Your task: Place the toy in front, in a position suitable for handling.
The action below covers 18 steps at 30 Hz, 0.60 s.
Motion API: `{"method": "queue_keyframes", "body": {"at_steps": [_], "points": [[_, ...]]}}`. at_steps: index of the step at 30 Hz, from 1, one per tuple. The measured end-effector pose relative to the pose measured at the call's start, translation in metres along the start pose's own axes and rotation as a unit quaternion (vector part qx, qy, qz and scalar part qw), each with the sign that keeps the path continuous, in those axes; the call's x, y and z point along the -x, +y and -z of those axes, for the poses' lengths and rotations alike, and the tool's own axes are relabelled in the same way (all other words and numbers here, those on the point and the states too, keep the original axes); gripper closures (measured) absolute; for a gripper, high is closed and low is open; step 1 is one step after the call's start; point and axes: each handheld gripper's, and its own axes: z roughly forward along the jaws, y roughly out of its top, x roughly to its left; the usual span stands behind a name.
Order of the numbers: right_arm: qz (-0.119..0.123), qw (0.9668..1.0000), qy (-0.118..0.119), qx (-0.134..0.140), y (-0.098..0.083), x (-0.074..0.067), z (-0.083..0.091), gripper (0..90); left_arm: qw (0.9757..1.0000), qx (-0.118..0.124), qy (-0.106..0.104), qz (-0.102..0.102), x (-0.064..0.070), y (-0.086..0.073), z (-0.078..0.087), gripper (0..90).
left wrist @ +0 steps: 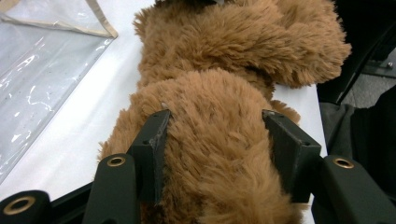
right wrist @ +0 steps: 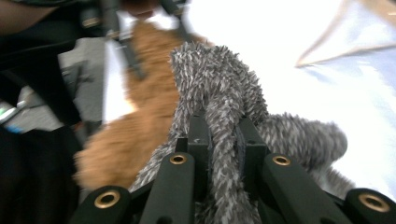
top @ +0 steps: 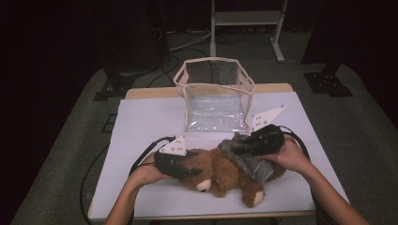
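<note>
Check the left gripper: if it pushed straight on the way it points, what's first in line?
Left gripper already straddles the brown teddy bear; straight ahead is more of the bear's plush body, probably its folded limb. The clear bag lies off to the side.

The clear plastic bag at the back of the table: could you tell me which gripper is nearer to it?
Right. The right gripper, pinching the grey fuzzy garment, sits just in front of the clear bag; the left gripper, around the teddy bear, is farther off.

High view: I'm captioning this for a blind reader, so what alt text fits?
A person's two hands work a brown teddy bear lying on a white table: the left tool grips its head end, the right tool pinches its grey fuzzy garment. A clear plastic bag stands open behind.
</note>
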Motion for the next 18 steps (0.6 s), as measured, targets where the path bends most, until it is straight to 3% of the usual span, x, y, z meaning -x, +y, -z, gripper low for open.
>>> {"method": "queue_keyframes", "body": {"at_steps": [3, 5, 8, 12, 14, 18], "points": [[-0.027, 0.9996, -0.009, -0.002, -0.004, 0.015, 0.000, 78.9, 1.0000, 0.001, 0.001, -0.002, 0.003, -0.001, 0.001, 44.1], [-0.034, 0.9993, 0.002, -0.013, -0.009, 0.017, -0.007, 78.9, 1.0000, 0.005, 0.000, -0.001, 0.003, -0.002, 0.002, 43.3], [-0.038, 0.9989, 0.020, -0.020, -0.021, 0.008, -0.023, 79.1, 0.9999, 0.010, -0.002, 0.005, 0.002, -0.002, 0.003, 35.4], [-0.034, 0.9992, 0.020, -0.009, -0.027, -0.004, -0.021, 79.3, 0.9998, 0.003, 0.008, 0.016, 0.000, 0.005, 0.001, 18.1], [-0.028, 0.9993, 0.022, -0.008, -0.028, -0.010, -0.020, 79.3, 0.9999, -0.007, 0.004, 0.007, 0.001, 0.008, -0.002, 15.5], [-0.016, 0.9994, 0.028, -0.009, -0.030, -0.022, -0.019, 79.3, 0.9998, -0.015, -0.003, 0.012, 0.002, 0.009, -0.007, 10.4]]}}
